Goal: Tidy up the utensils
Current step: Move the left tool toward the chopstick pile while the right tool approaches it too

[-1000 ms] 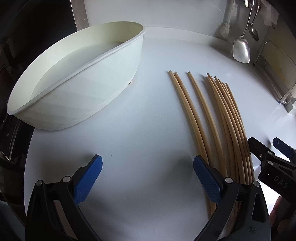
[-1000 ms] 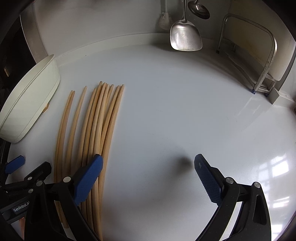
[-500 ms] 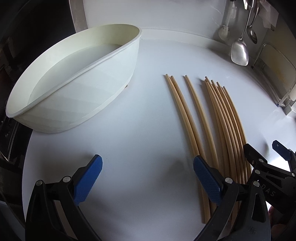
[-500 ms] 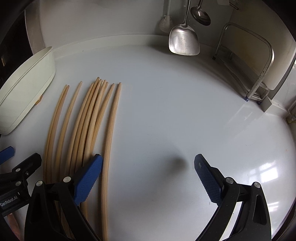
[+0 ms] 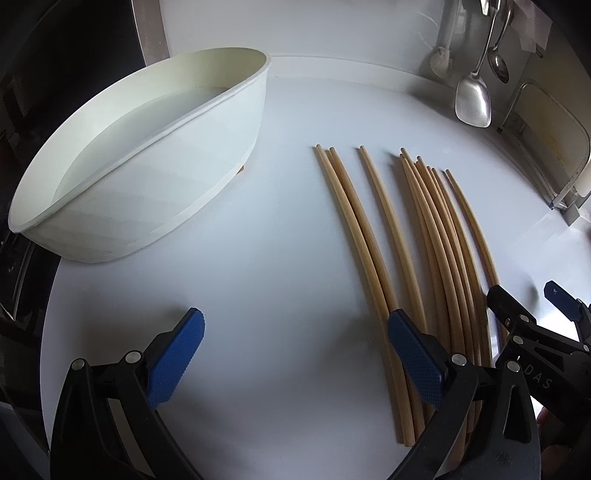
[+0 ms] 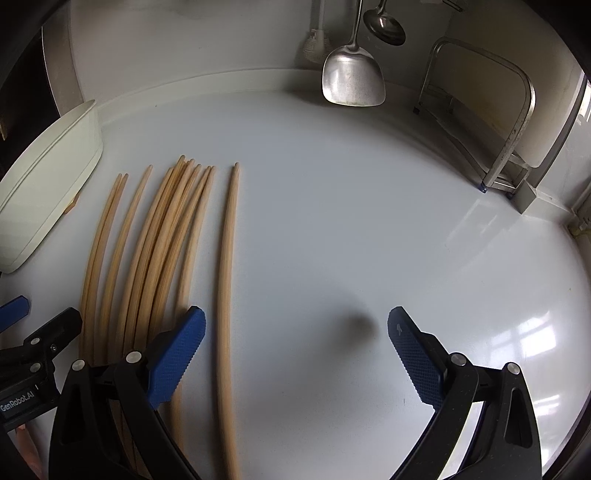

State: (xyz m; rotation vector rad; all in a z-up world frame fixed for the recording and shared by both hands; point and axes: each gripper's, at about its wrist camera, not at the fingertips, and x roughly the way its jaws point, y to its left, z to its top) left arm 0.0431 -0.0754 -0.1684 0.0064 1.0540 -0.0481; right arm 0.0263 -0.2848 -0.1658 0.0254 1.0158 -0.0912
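Several long wooden chopsticks lie side by side on the white counter, also seen as the chopsticks in the right wrist view. One chopstick lies apart at their right, between my right gripper's fingers. A white oval holder stands to the left of them, empty. My left gripper is open, its right fingertip over the leftmost chopsticks. My right gripper is open, its left fingertip over the bundle's near ends. Neither holds anything.
A metal spatula, a ladle and a brush hang on the back wall. A metal rack stands at the right edge. The white counter stretches bare to the right of the chopsticks.
Both grippers have drawn back from the chopsticks. The rightmost chopstick has separated from the bundle and now lies between my right gripper's fingers.
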